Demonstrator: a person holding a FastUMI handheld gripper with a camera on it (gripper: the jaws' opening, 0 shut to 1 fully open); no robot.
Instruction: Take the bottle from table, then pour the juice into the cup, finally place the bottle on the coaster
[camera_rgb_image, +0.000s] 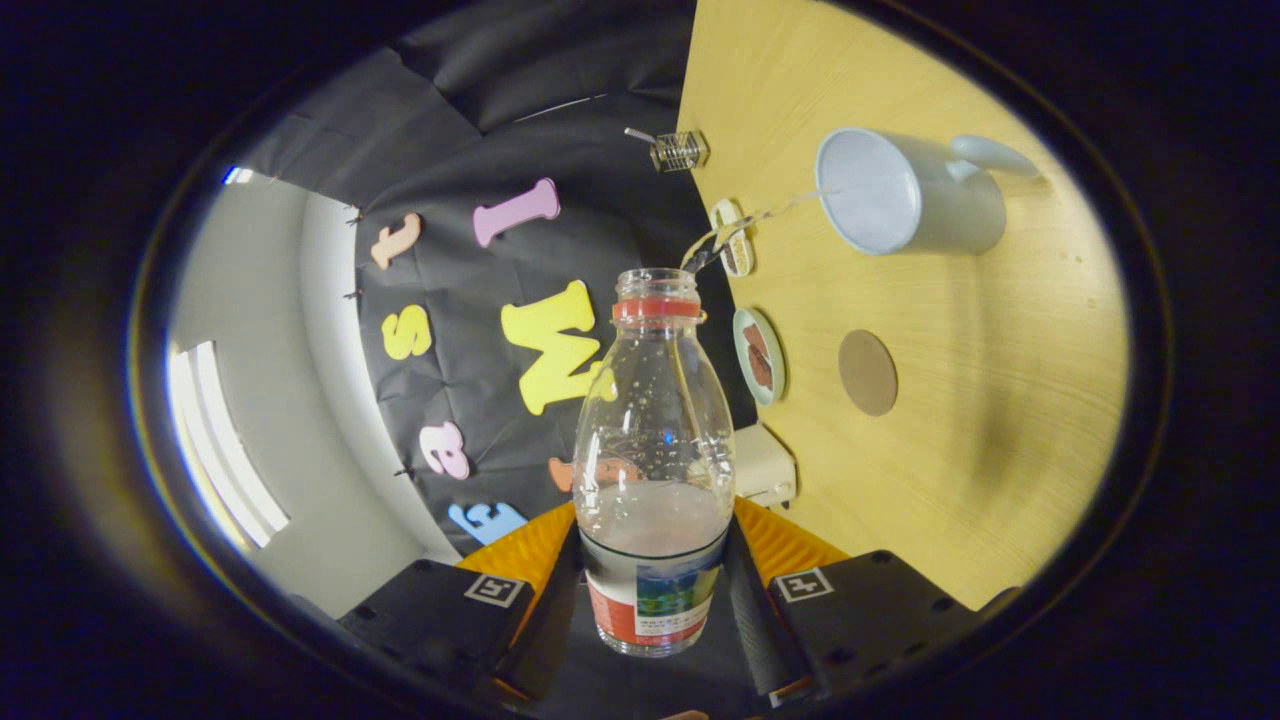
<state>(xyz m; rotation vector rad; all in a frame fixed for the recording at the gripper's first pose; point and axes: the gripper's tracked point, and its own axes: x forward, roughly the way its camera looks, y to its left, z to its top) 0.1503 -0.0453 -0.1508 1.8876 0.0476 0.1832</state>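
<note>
Gripper view: fingers (655, 590) clamp the bottle (655, 450), tilted toward the cup (900, 195). Pouring seems underway; next, the coaster (867, 372).

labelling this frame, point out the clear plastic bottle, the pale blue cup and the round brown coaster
clear plastic bottle (655, 420), gripper view, bare upper body
pale blue cup (955, 215), gripper view, outer wall
round brown coaster (867, 372), gripper view, centre

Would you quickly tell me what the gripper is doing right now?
Gripper: shut on the bottle, which is tilted, pouring a thin stream into the cup.
</note>
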